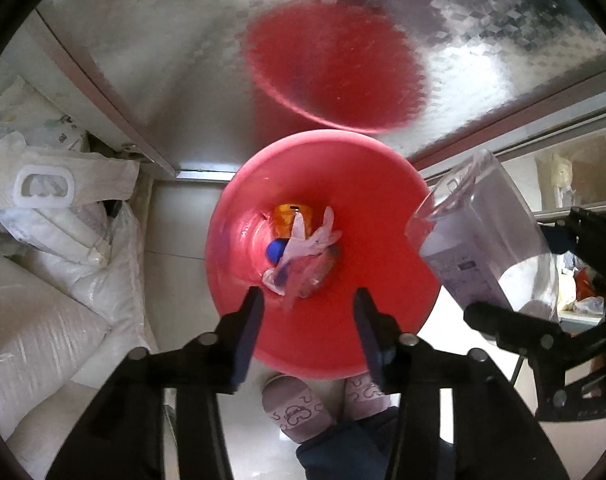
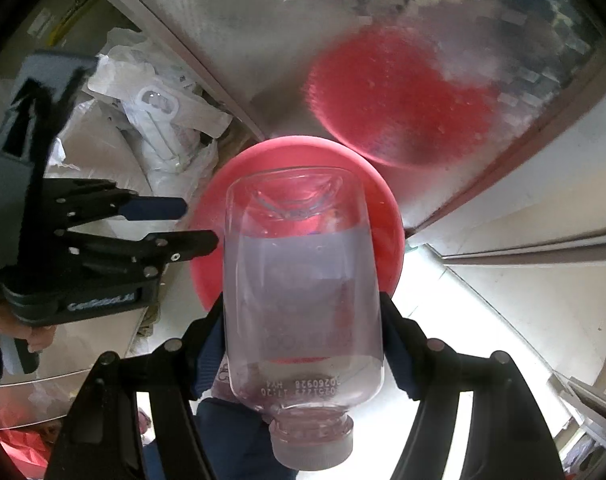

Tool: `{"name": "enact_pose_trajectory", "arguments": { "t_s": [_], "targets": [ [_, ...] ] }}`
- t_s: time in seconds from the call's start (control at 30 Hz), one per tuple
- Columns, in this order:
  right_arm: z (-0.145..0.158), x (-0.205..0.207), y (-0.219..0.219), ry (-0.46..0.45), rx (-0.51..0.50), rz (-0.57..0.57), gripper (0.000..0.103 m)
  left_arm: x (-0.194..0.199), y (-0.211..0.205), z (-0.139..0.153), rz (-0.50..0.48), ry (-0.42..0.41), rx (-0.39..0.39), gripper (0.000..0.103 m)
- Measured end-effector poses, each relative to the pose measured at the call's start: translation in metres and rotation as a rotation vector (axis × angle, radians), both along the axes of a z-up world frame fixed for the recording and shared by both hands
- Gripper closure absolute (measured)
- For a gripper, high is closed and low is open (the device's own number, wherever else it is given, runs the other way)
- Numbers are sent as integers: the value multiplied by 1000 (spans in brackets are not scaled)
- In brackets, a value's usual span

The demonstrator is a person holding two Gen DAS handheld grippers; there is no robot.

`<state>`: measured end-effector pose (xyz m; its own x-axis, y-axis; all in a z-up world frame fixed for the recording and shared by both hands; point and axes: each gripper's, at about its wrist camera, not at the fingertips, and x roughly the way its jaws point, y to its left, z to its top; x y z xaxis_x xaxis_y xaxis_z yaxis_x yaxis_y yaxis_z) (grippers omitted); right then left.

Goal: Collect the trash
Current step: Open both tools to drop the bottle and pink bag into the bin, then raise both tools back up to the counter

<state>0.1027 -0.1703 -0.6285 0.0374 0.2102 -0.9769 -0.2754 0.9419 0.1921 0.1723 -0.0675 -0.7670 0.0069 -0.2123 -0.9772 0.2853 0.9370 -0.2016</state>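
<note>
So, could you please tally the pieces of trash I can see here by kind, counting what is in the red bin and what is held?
Clear plastic bottle, held in the right claw: 1
Orange container in the red bin: 1
Blue ball-like item: 1
Crumpled wrappers: 1 cluster, pieces not separable
Total: 4

One red bin [image 1: 323, 320]. One clear plastic bottle [image 2: 303, 292]. Inside the bin: one orange container [image 1: 289, 216], one blue cap [image 1: 276, 250], one crumpled wrapper [image 1: 309, 240]. Two grippers: left gripper [image 1: 307, 300], right gripper [image 2: 303, 332]. Two slippers [image 1: 293, 410]. Several white sacks [image 1: 43, 320], exact number unclear.
</note>
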Motion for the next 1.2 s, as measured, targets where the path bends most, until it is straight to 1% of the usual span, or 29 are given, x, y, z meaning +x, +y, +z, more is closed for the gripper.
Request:
{"name": "enact_pose_trajectory", "arguments": {
  "t_s": [0.03,0.1,0.17,0.27,0.3,0.33,0.37,0.4,0.43,0.57,0.67,0.83,0.9,0.93,0.97,1.07,1.1,1.17,1.2],
  "targets": [
    [-1,0,0,2,-5,2,36,-1,1,2,-1,-7,10,50],
    [-2,-2,0,4,-10,-1,36,-1,4,4,-3,-19,15,42],
    [-2,-3,0,7,-5,-1,36,0,7,5,-4,-23,14,38],
    [-2,-6,3,9,-2,19,33,-1,8,9,-8,-20,16,37],
    [-2,-7,4,0,4,29,29,-2,11,9,-13,-20,17,33],
    [0,-7,5,-9,8,32,22,-5,11,13,-28,-29,13,30],
    [3,-8,6,-19,11,35,18,-5,11,14,-38,-41,13,24],
    [6,-9,7,-31,6,37,12,-9,10,21,-53,-70,26,20],
    [8,-9,7,-47,-5,37,9,-10,11,22,-61,-80,35,20],
    [15,-7,5,-61,-23,9,9,-14,14,35,-67,-72,55,20],
    [27,-8,2,-63,-15,-25,9,-14,16,54,-62,-77,57,20],
    [65,-16,3,-86,-17,-26,9,-20,23,102,-62,-84,39,20],
    [86,-20,3,-98,-18,-17,8,-23,25,124,-60,-84,31,20],
    [95,-21,2,-103,-17,-16,8,-26,26,141,-57,-88,30,20],
    [105,-23,1,-106,-14,-17,8,-28,26,148,-57,-91,32,20],
    [140,-29,-1,-102,13,-49,8,-40,27,192,-63,-121,42,20],
    [154,-31,-1,-108,19,-52,8,-43,27,200,-60,-123,39,20],
    [176,-36,1,-138,16,-41,8,-51,28,227,-38,-116,18,20],
    [188,-38,2,-149,22,-39,8,-54,30,239,-16,-106,-9,20]
  ]
}}
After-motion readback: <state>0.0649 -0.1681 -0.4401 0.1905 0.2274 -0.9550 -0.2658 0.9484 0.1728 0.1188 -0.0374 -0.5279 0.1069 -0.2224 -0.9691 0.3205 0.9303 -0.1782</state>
